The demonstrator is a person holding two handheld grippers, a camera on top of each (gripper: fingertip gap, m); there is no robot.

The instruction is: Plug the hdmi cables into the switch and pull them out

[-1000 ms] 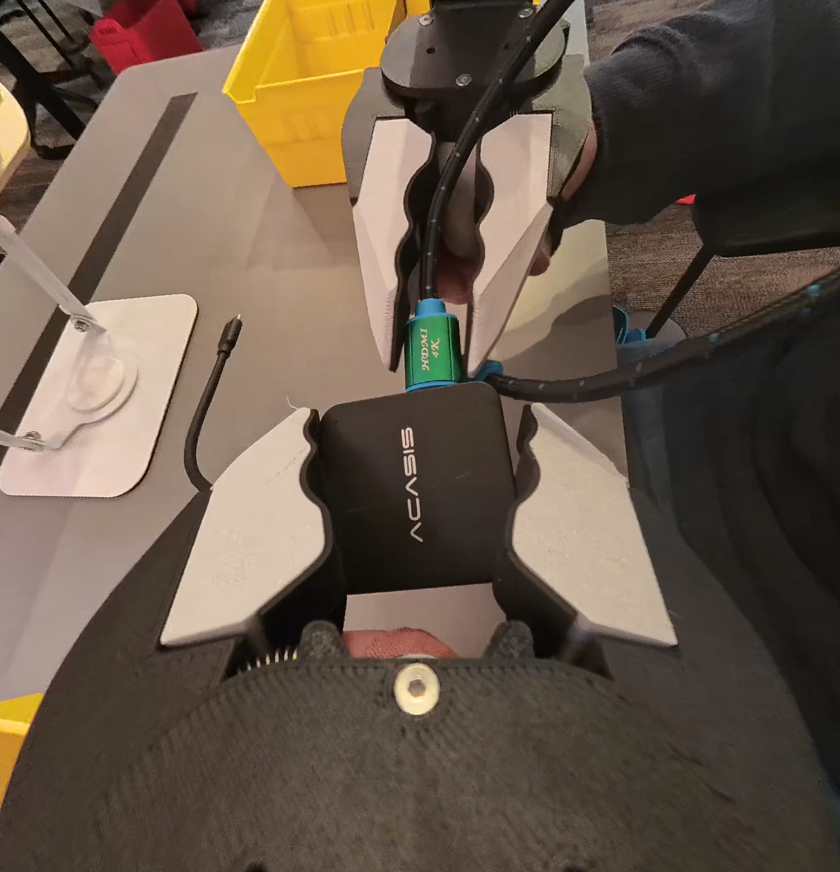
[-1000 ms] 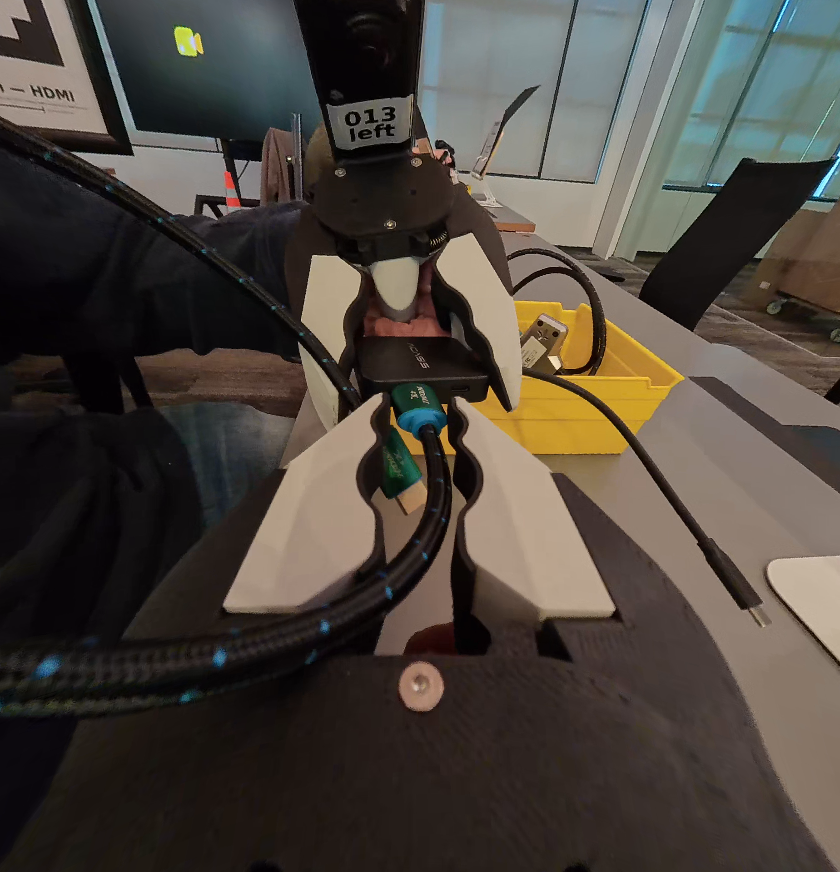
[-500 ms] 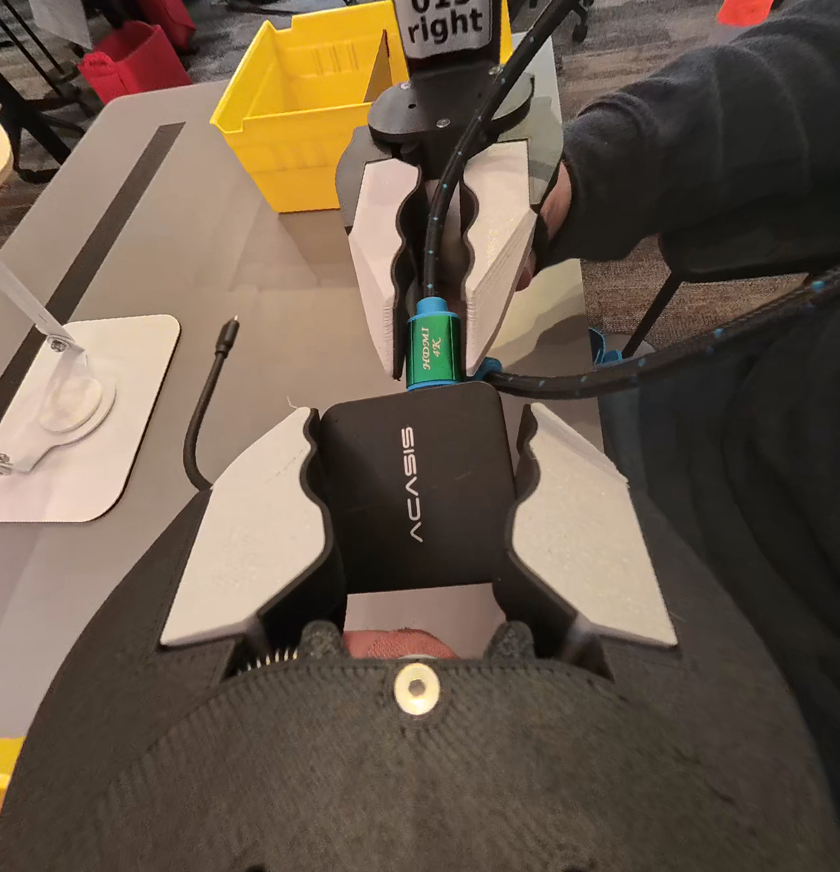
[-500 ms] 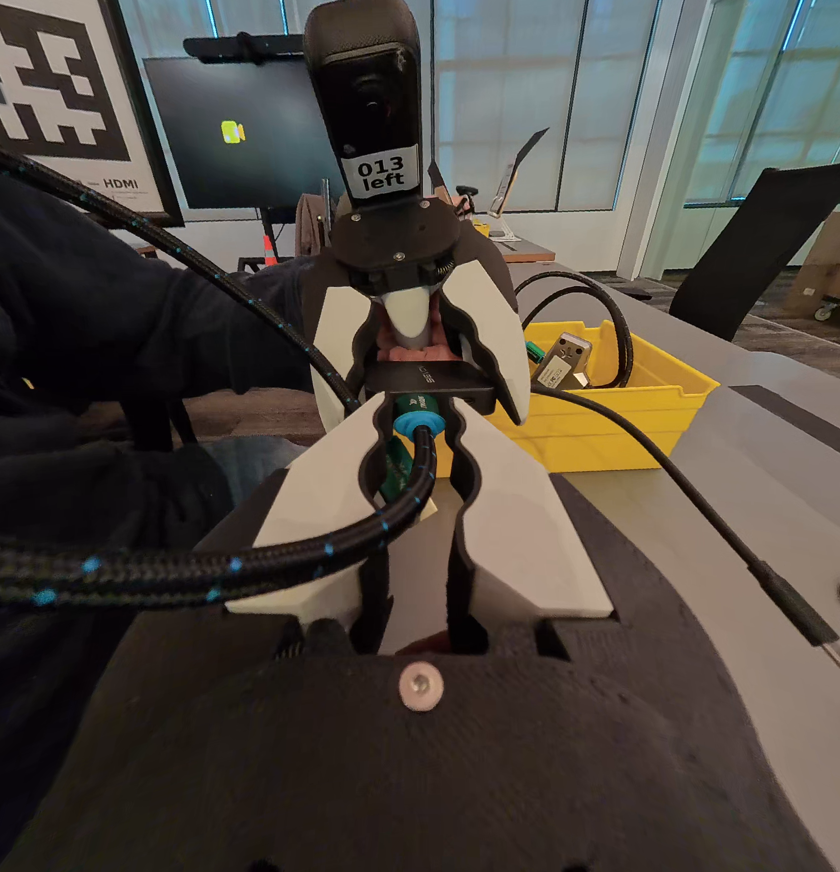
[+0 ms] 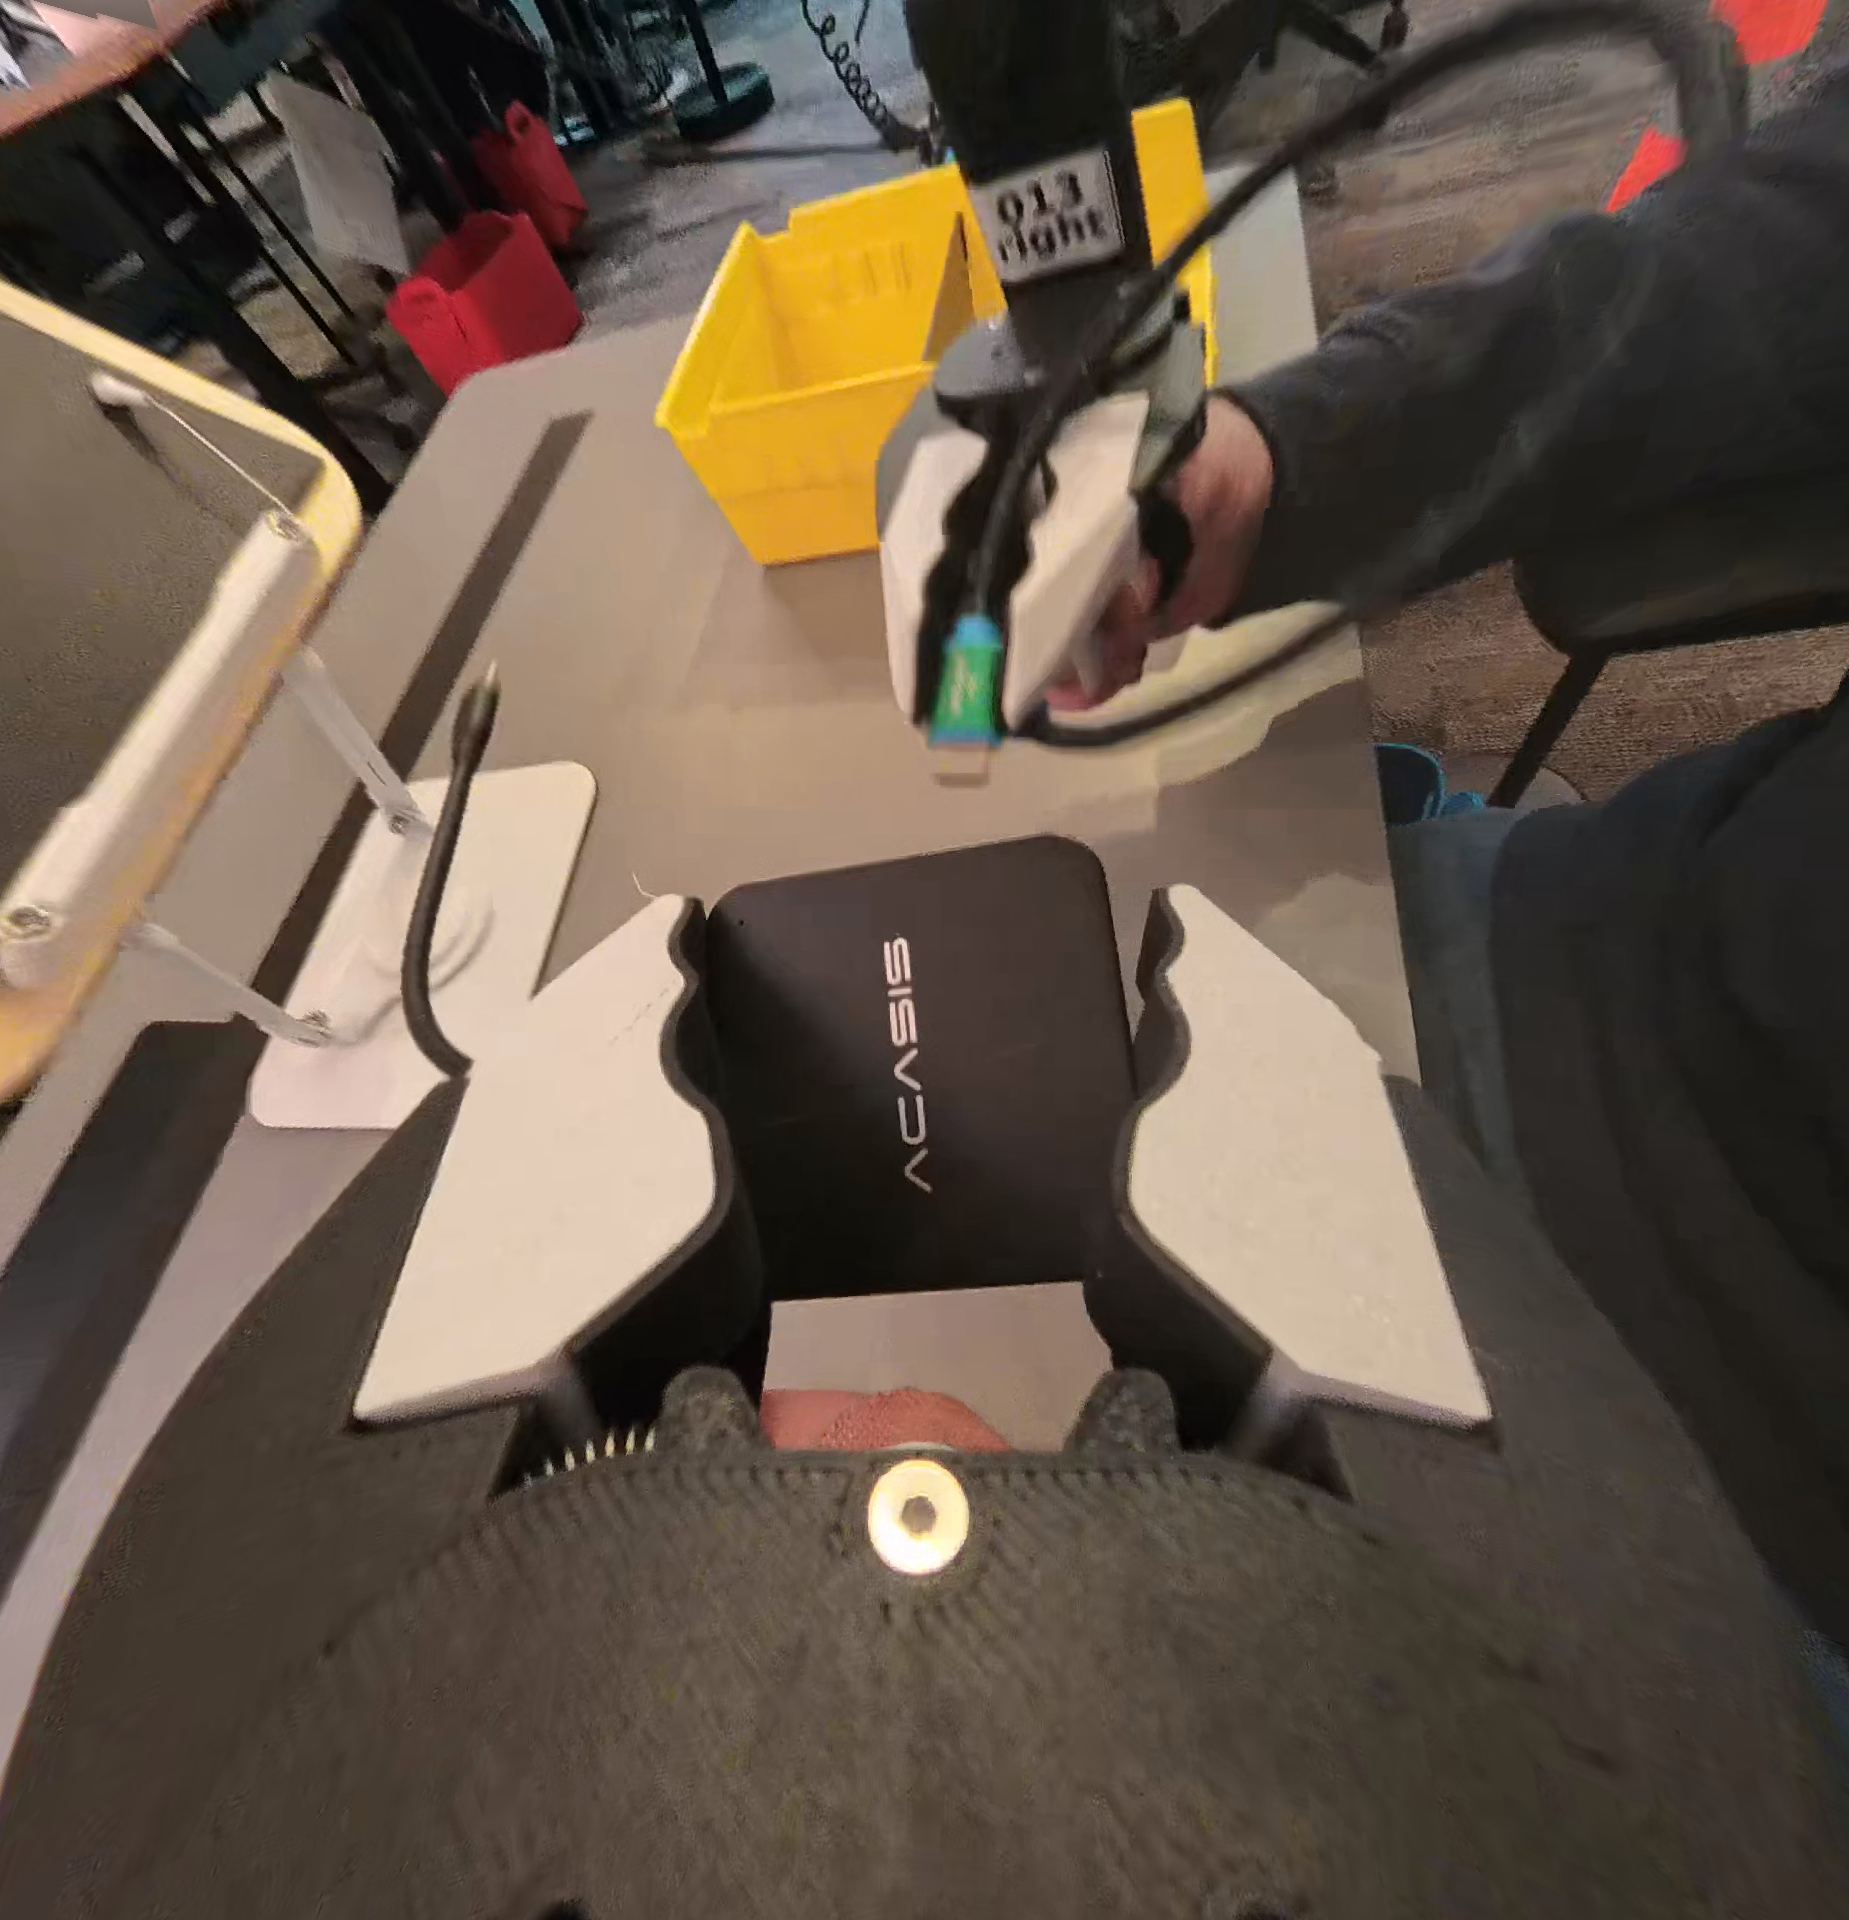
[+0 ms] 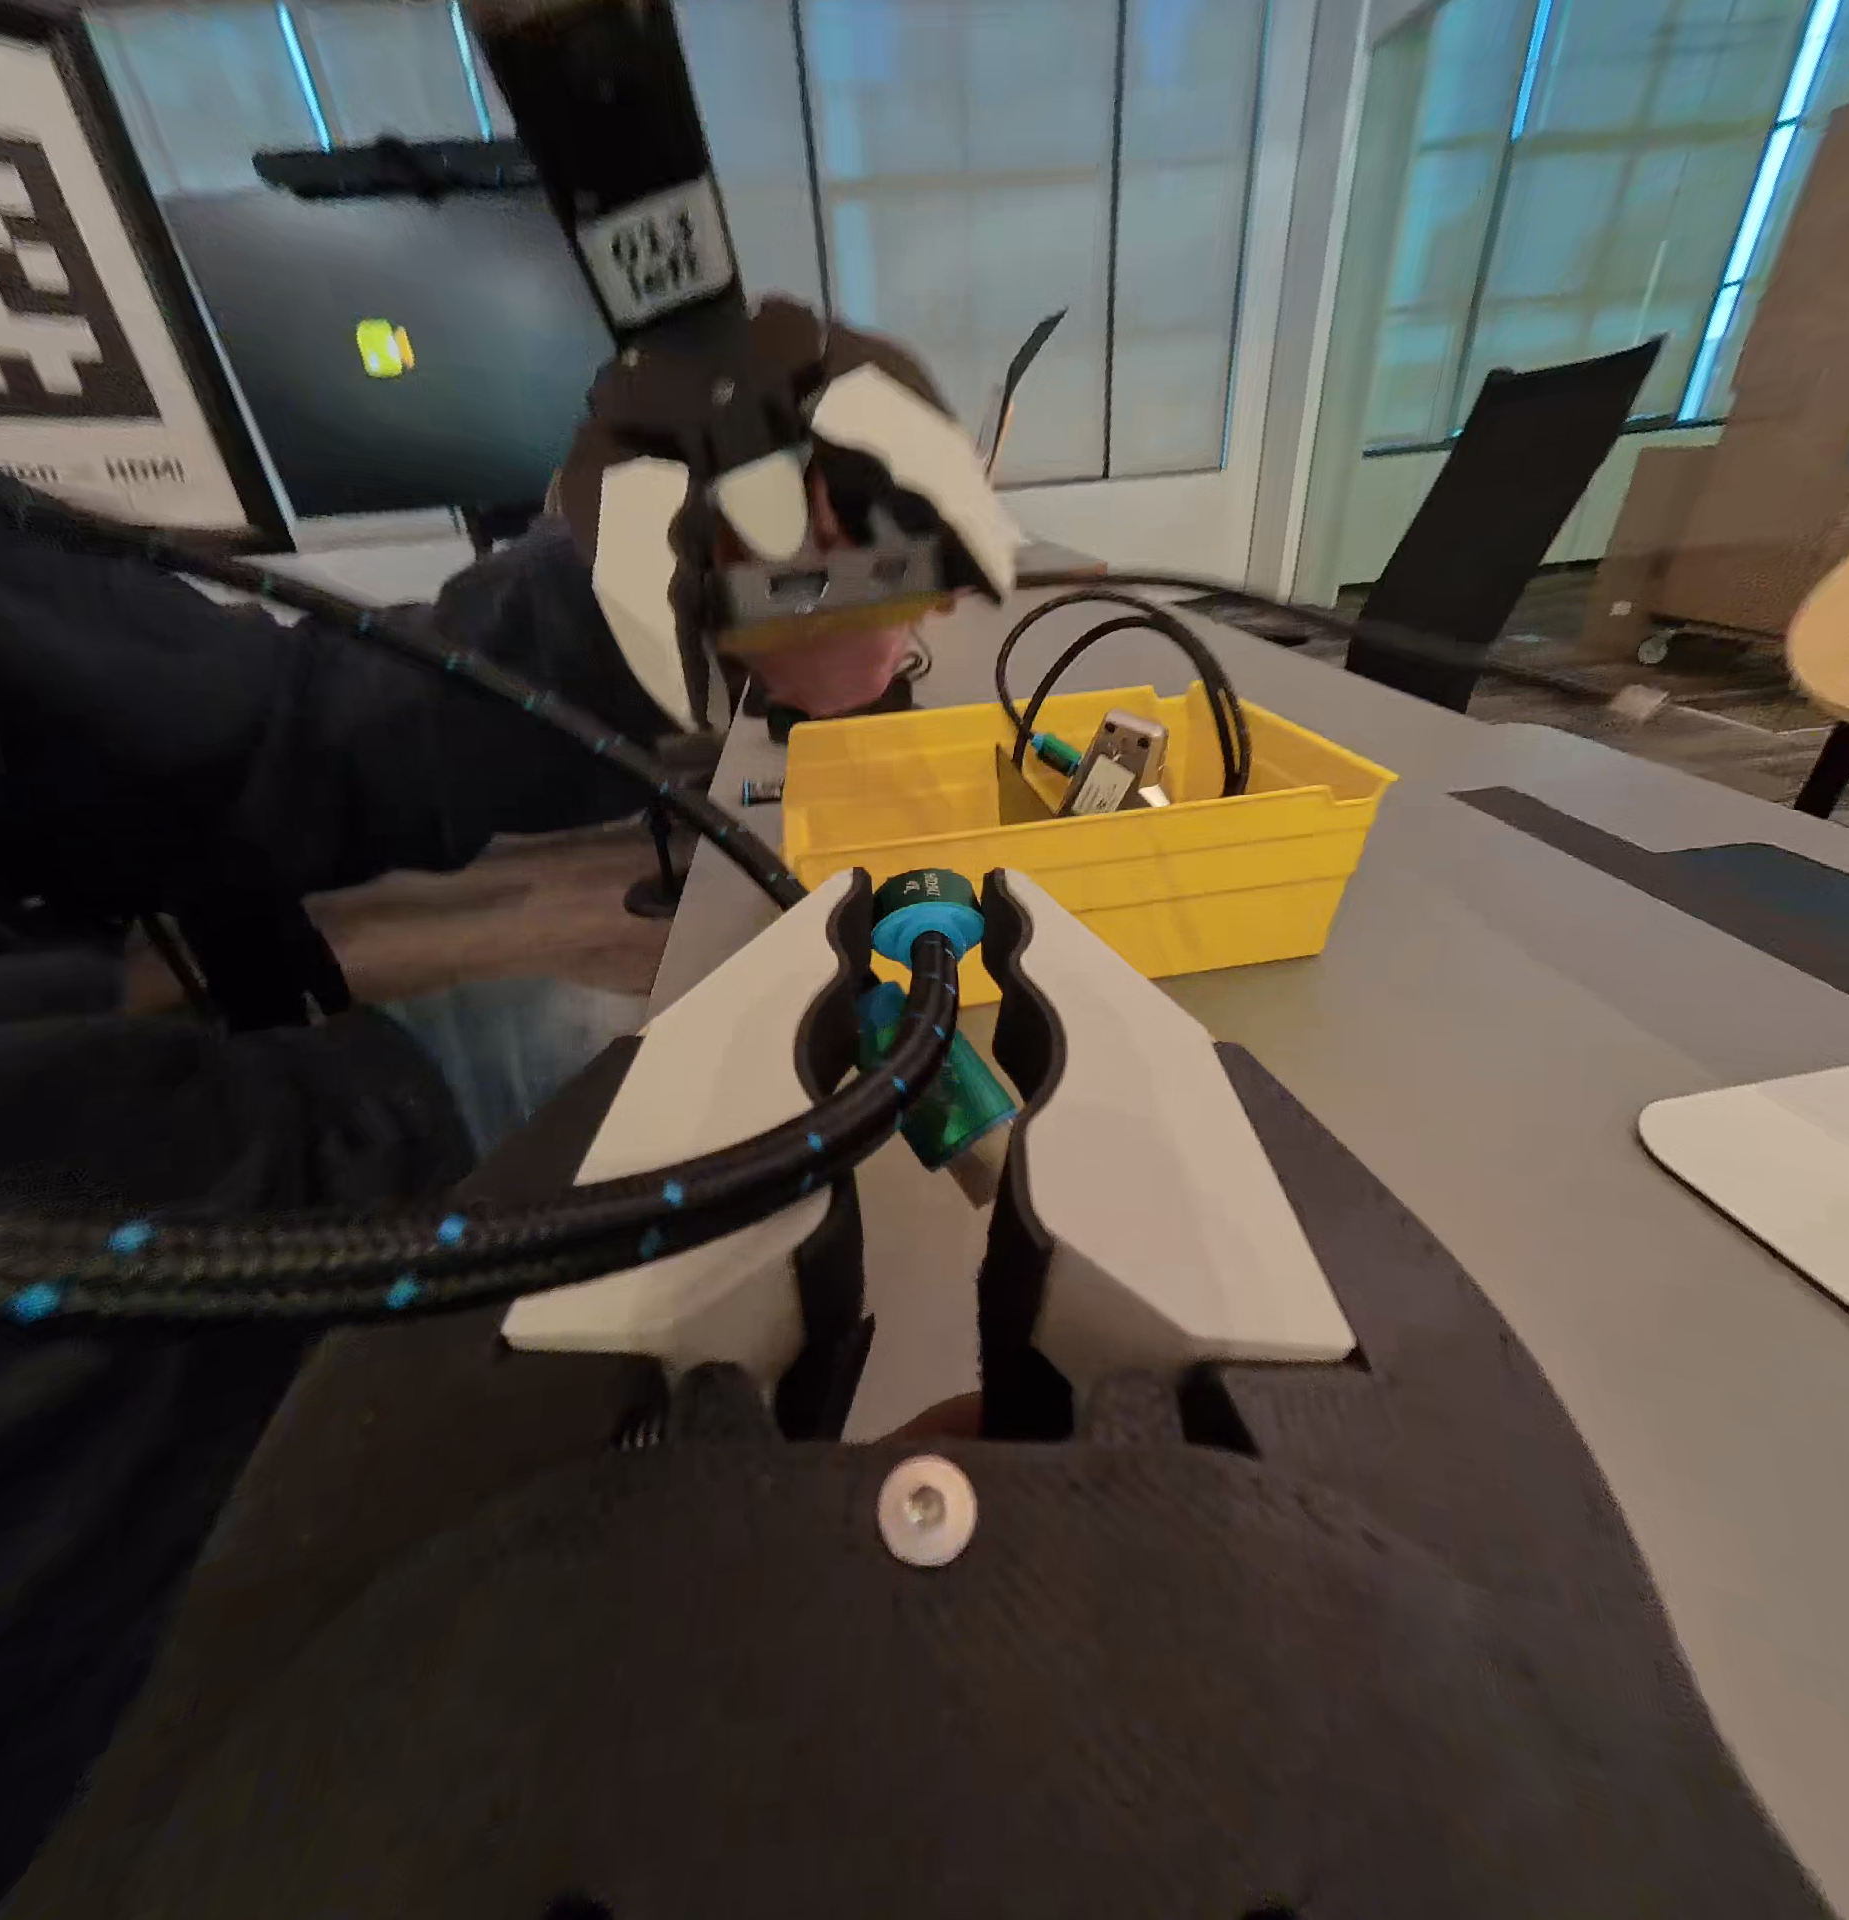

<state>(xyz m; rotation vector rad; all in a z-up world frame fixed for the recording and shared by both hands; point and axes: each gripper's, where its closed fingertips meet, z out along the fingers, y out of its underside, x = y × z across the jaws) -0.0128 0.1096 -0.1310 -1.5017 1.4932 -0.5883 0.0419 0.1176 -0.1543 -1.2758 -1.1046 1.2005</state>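
Note:
My left gripper (image 5: 925, 909) is shut on the flat black switch (image 5: 915, 1060) and holds it by its sides over the grey table. It also shows in the right wrist view (image 6: 795, 561), with the switch (image 6: 826, 587) blurred and its ports facing the camera. My right gripper (image 6: 925, 894) is shut on a green hdmi plug (image 6: 925, 891) with a black braided cable (image 6: 587, 1216). In the left wrist view this plug (image 5: 964, 675) hangs free beyond the switch, its metal tip bare. A second green plug (image 6: 941, 1101) lies loose below the right fingers.
A yellow bin (image 6: 1107, 883) beside the left gripper holds a coiled cable and a grey adapter. Another yellow bin (image 5: 795, 488) stands behind the right gripper. A white stand base (image 5: 504, 831) and a thin black cable (image 5: 421, 935) lie left of the switch. The gap from one gripper's tips to the other's is roughly 8 cm.
The green plug was seated in the switch and is now out of it. The right gripper has drawn back with the plug, and a gap has opened between plug and switch.

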